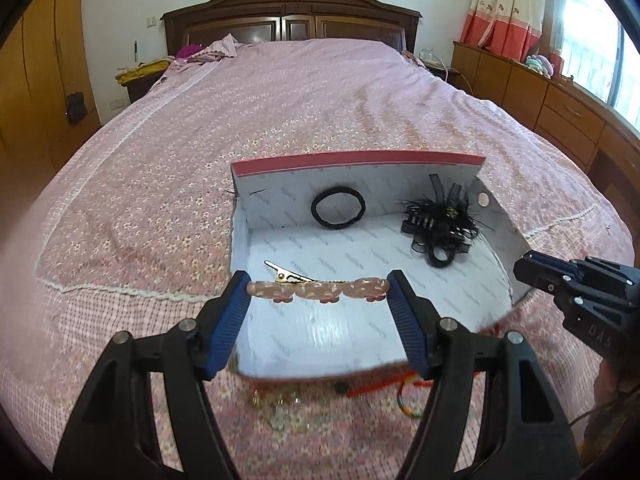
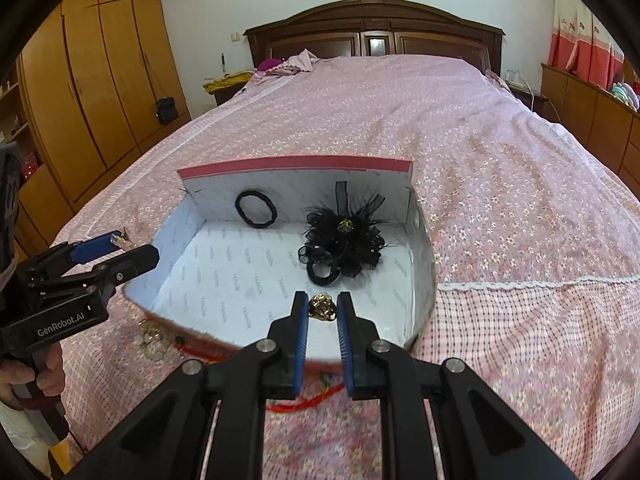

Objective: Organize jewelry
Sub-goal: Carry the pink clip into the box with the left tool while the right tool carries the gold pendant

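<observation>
Pink floral bedspread carries an open white-lined box already holding a black hair tie and a black feathered clip. Left tongs grip a pink hair clip only by its ends over the box — it could twist out. Right tongs pinch a small gold ornament at its edges — it might squirt free onto the bedding.

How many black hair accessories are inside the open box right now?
2: a plain black hair tie leaning on the back wall, left, and a black feathered hair piece at the back right. Smaller ones may hide beneath the feathers.
</observation>
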